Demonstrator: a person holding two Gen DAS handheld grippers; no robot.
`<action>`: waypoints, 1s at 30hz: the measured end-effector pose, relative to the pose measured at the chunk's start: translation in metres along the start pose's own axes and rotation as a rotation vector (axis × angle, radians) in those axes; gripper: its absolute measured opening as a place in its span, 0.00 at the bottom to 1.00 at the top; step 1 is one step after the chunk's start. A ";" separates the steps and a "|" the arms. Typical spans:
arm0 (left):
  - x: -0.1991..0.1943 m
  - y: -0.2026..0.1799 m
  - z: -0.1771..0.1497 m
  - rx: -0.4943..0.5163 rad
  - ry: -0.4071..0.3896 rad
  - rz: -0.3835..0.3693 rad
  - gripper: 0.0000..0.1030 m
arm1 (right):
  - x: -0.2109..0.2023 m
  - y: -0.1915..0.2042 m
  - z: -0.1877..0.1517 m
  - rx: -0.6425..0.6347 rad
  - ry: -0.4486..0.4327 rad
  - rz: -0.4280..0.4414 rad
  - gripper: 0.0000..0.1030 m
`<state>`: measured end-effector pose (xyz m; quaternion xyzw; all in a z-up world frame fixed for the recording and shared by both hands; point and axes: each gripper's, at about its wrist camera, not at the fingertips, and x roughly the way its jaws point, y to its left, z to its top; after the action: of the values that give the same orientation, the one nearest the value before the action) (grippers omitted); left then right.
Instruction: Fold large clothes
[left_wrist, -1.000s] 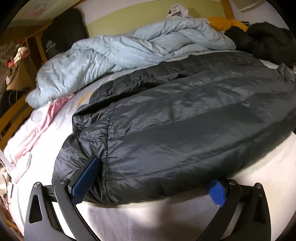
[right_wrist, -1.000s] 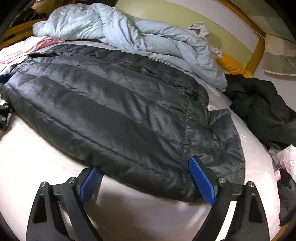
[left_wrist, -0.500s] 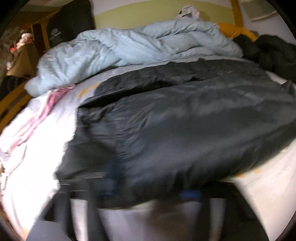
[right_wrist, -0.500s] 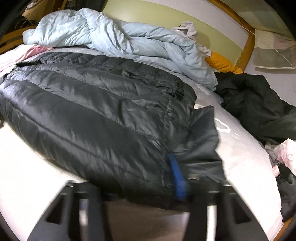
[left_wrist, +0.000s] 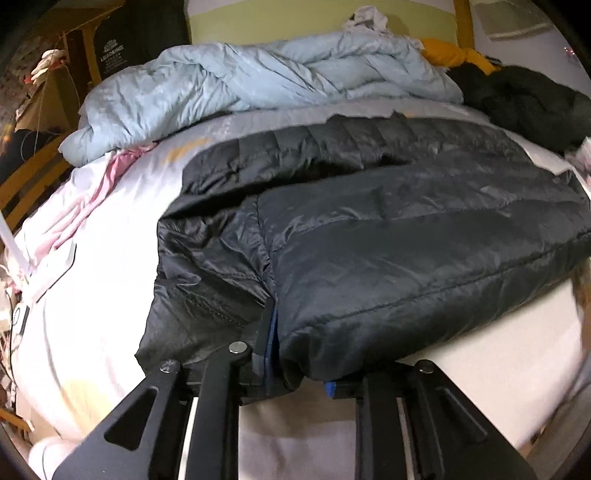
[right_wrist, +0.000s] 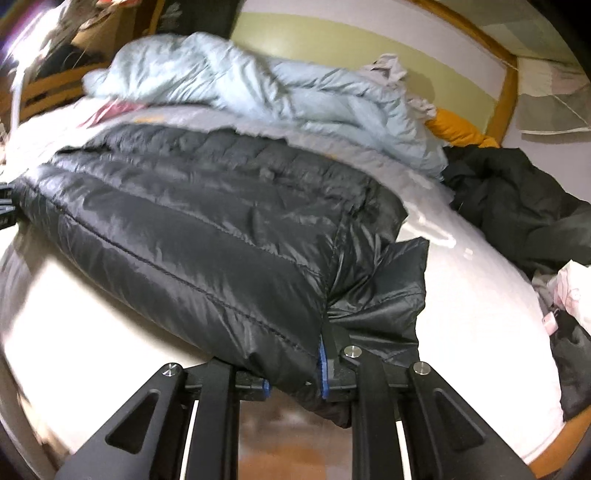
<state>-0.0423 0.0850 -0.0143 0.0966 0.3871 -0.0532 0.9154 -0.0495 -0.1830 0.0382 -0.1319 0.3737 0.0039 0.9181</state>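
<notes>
Left gripper (left_wrist: 301, 373): near edge of the puffer jacket (left_wrist: 406, 251) is being pinched; jaws have just been closing on its fabric.
Jacket: is being carried across the bed sheet (left_wrist: 110, 240); judged light, soft, slippery-shelled, likely to slide.
Right gripper (right_wrist: 293, 384): jaws have just been closing on the jacket's other near corner.
Hold: seams are being judged the surest grip.

Jacket (left_wrist: 406, 258): quilted dark cloth, slick sheen, stitched seams. Duvet (left_wrist: 258, 85): pale blue cloth, crumpled, soft matt. Sheet (left_wrist: 110, 240): smooth white cloth. Bed frame (right_wrist: 506, 74): orange-toned wood, satin finish. Left hand-held gripper (left_wrist: 295, 373): matt black arms, shiny metal rivets, ribbed blue pads.
</notes>
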 end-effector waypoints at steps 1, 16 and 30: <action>-0.004 -0.002 -0.005 0.006 0.001 0.002 0.24 | -0.004 0.001 -0.006 -0.006 0.011 0.002 0.19; -0.030 0.025 0.046 -0.078 -0.229 0.123 0.88 | -0.037 -0.030 0.034 0.117 -0.153 -0.048 0.34; 0.040 0.063 0.133 -0.142 -0.170 0.040 1.00 | 0.054 -0.066 0.139 0.067 -0.183 -0.127 0.78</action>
<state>0.0895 0.1166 0.0557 0.0342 0.3090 -0.0156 0.9503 0.0919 -0.2174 0.1118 -0.1236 0.2792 -0.0546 0.9507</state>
